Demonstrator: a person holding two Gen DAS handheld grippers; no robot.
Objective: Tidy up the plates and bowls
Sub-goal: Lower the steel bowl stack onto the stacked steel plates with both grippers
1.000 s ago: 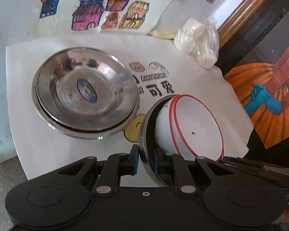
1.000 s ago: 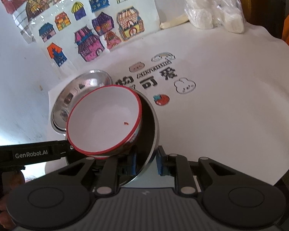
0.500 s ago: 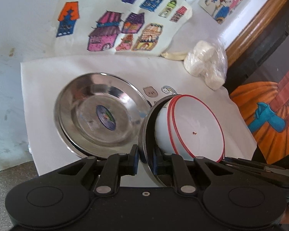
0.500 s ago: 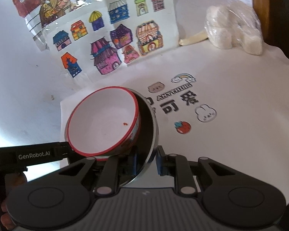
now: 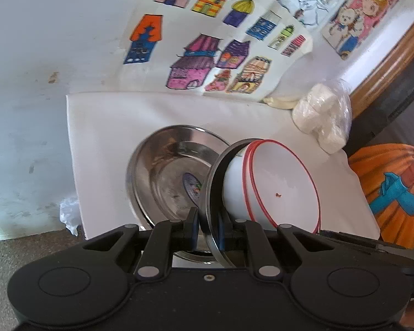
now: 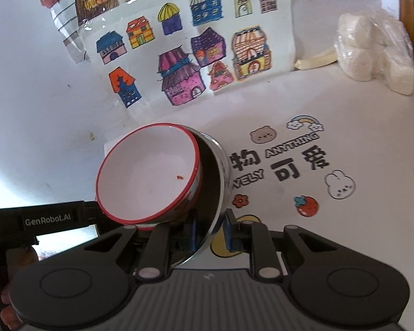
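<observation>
A steel bowl [image 5: 211, 193] with white red-rimmed bowls [image 5: 281, 187] nested inside is held up between both grippers. My left gripper [image 5: 208, 231] is shut on its rim on one side. My right gripper [image 6: 211, 233] is shut on the rim on the other side, where the steel bowl [image 6: 215, 193] and the white bowl [image 6: 149, 176] show tilted. Stacked steel plates [image 5: 162, 176] lie on the white mat [image 5: 102, 127] just beyond and below the held bowls; they are hidden in the right wrist view.
A bag of white lumps [image 5: 323, 115] sits at the mat's far right, also in the right wrist view [image 6: 372, 52]. House drawings [image 6: 190, 55] lean against the wall behind. A pumpkin picture [image 5: 389, 193] stands to the right. The printed mat [image 6: 317, 165] spreads right of the bowls.
Both grippers have carried the nested bowls left and toward the wall, over the steel plates. The plates now sit partly behind the held bowls. Both grips are unchanged.
</observation>
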